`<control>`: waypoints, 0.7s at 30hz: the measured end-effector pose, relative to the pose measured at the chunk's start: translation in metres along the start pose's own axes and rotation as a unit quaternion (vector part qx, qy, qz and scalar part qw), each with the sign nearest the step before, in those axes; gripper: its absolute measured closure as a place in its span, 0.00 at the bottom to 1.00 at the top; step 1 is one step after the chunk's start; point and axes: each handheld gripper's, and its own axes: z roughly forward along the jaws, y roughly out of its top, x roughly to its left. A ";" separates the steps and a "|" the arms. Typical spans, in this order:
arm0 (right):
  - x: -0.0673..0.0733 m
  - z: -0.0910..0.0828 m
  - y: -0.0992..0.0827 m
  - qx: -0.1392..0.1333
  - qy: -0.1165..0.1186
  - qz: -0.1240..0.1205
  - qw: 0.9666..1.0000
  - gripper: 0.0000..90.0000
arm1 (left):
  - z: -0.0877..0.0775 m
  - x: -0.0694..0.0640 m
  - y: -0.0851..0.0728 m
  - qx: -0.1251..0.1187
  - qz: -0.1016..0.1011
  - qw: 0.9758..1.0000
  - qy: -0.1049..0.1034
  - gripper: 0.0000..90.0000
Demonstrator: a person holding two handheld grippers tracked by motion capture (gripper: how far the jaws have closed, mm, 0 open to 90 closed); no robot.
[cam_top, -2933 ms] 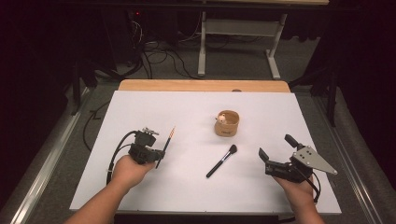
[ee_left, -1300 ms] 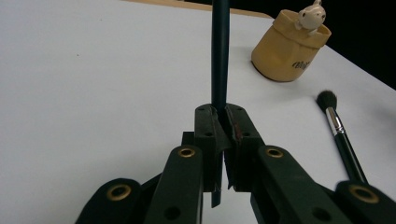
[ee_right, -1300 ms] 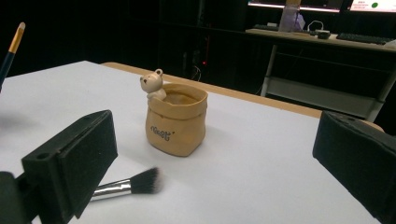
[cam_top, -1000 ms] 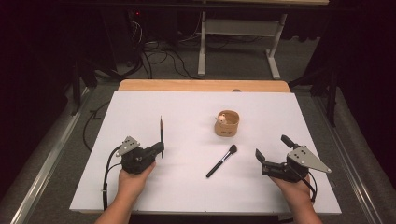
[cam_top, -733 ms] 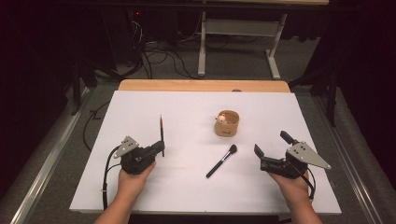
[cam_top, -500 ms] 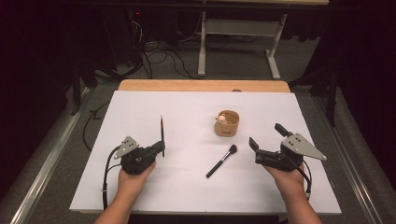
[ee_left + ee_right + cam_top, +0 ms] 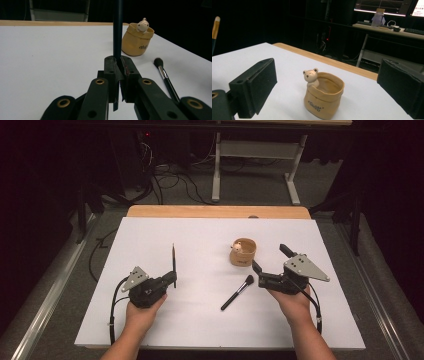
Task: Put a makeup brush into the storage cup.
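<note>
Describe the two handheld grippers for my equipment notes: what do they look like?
Both the left gripper and right gripper are black, each topped by a grey three-cornered plate and trailing a black cable. The left's linkage arms carry brass-coloured rivets; the right's jaws end in broad rectangular black pads. The person's forearms show no sleeves.

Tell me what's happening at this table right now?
A person works with a gripper in each hand at a white table. The left gripper is shut on a thin dark brush, held upright. The right gripper, jaws wide open, points at the small yellow bear cup, which sits between its jaws in the right gripper view without being touched. A second, black makeup brush lies flat on the table in front of the cup.
</note>
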 end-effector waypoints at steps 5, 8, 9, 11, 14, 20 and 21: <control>0.004 0.000 -0.008 0.009 0.005 -0.002 1.000 0.05 | 0.005 -0.006 0.004 0.004 0.014 1.000 -0.006 0.94; 0.003 0.000 -0.012 0.015 0.005 0.002 1.000 0.05 | 0.008 -0.010 0.007 0.010 0.020 1.000 -0.010 0.94; 0.003 0.000 -0.012 0.016 0.007 0.005 1.000 0.05 | 0.010 -0.010 0.008 0.011 0.020 1.000 -0.012 0.94; 0.002 -0.001 -0.014 0.016 0.008 0.006 1.000 0.05 | 0.014 -0.011 0.012 0.011 0.024 1.000 -0.011 0.94; 0.002 -0.001 -0.015 0.020 0.009 0.008 1.000 0.05 | 0.019 -0.012 0.021 0.003 0.018 1.000 -0.017 0.94; 0.004 -0.003 -0.014 0.014 0.016 0.009 1.000 0.05 | 0.033 -0.025 0.032 0.002 0.028 0.999 -0.039 0.94; 0.005 -0.004 -0.013 0.012 0.018 0.011 1.000 0.05 | 0.035 -0.027 0.033 0.004 0.032 0.999 -0.041 0.94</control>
